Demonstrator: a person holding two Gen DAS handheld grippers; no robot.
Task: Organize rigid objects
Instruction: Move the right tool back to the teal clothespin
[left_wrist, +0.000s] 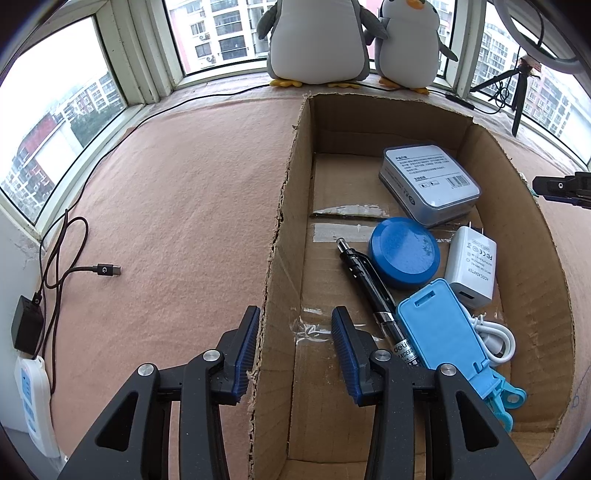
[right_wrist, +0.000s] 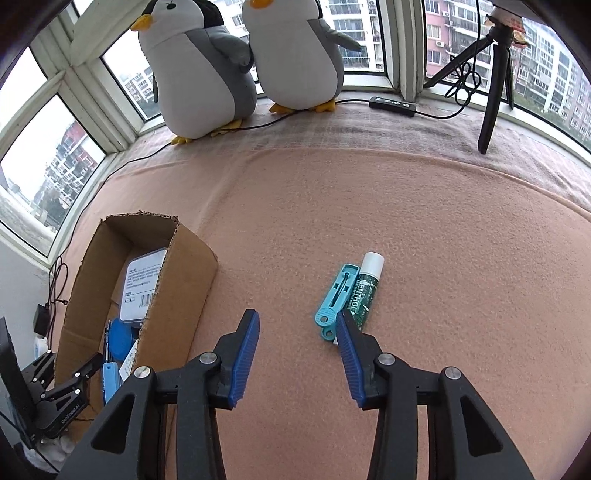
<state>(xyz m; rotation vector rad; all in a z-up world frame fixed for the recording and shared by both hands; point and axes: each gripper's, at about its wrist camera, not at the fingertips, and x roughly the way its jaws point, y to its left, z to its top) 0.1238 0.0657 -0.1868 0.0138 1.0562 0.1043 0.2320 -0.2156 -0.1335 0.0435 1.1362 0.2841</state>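
The left gripper (left_wrist: 295, 350) is straddling the cardboard box (left_wrist: 275, 258) wall without visibly pinching it, while the right gripper (right_wrist: 297, 354), jaws open and empty, is needing to centre over the teal case (right_wrist: 338, 291) and green tube (right_wrist: 365, 291).

Surface: pink felt cloth (right_wrist: 424, 229)
Windows: white-framed bay windows (left_wrist: 122, 66); daylight; apartment blocks outside
Sill: two plush penguins (right_wrist: 199, 74); black tripod (right_wrist: 495, 81)
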